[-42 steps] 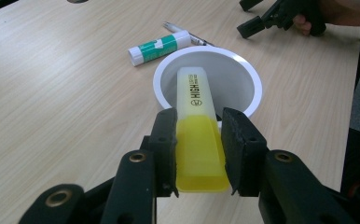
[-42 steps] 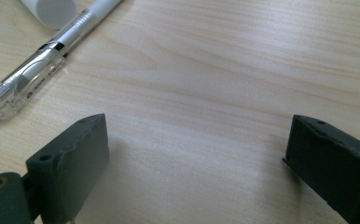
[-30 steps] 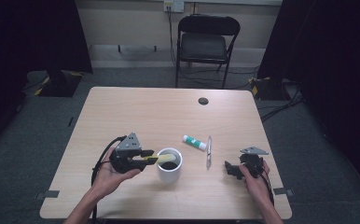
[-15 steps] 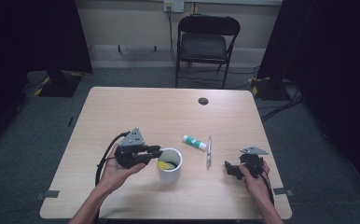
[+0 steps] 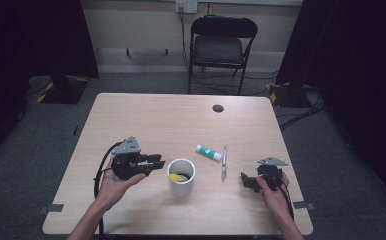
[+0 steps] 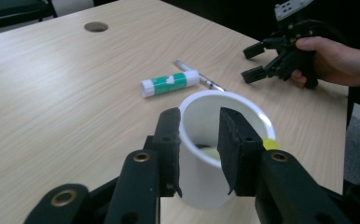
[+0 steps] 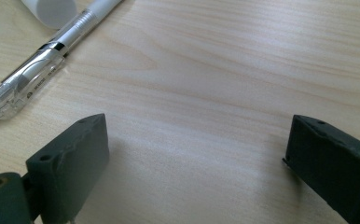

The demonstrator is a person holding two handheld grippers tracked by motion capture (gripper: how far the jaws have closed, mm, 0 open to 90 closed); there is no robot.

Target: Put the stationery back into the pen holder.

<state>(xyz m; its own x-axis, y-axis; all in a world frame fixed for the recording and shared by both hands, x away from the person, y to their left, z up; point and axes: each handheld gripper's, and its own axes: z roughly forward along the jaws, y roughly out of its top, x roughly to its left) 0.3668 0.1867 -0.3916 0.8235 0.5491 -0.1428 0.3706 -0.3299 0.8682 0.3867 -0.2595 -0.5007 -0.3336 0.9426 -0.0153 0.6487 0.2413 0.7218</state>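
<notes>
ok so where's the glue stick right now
In the high view the glue stick lies flat on the table, just right of centre, between the white cup and the pen, untouched by either gripper.

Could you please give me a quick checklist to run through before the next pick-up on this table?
1. Left gripper free to take something: ok, jaws apart, nothing between them.
2. Right gripper open: ok, jaws wide over bare table.
3. White cup upright: ok.
4. Yellow item inside the cup: ok.
5. Pen and glue stick unobstructed: ok, both lie flat between cup and right gripper.
6. Pen and glue stick touching: cannot tell.
</notes>
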